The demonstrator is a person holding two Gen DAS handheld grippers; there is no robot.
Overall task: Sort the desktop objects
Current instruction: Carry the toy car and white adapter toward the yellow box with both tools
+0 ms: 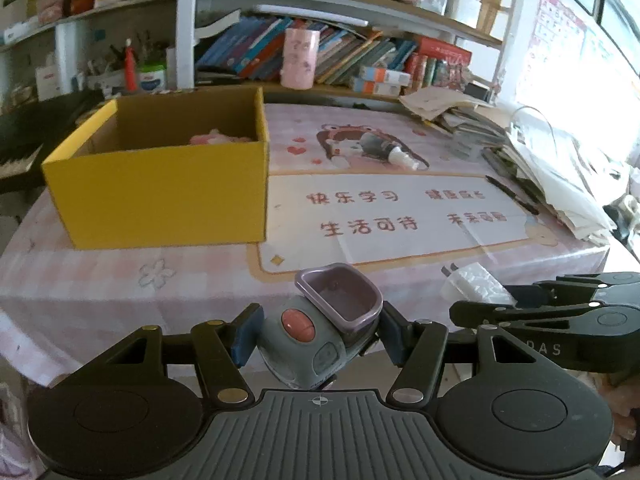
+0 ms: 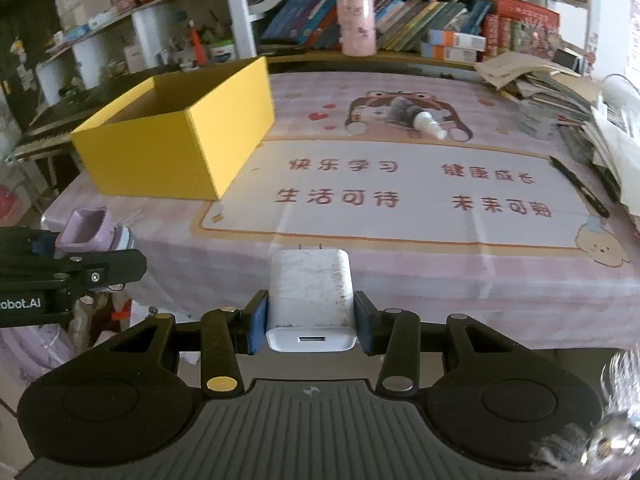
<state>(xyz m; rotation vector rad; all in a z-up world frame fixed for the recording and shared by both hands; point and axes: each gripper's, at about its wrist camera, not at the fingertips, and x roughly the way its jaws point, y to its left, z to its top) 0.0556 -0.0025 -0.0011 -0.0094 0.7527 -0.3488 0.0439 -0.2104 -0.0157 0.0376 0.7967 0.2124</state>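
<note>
My left gripper [image 1: 318, 338] is shut on a grey-green toy with a purple cup top and a pink button [image 1: 320, 328], held at the desk's near edge. The toy also shows in the right wrist view [image 2: 90, 230]. My right gripper [image 2: 310, 322] is shut on a white USB charger plug [image 2: 311, 300], prongs pointing forward; the plug also shows in the left wrist view [image 1: 474, 286]. An open yellow cardboard box [image 1: 160, 184] stands on the desk's left side with something pink inside [image 1: 216, 138]. It also shows in the right wrist view [image 2: 180, 132].
A small spray bottle [image 2: 416, 116] lies on the pink desk mat [image 2: 400, 200] at mid-back. A black pen [image 2: 580, 186] lies at the right, beside a heap of papers and books [image 2: 580, 92]. Bookshelves and a pink cylinder [image 2: 356, 24] stand behind.
</note>
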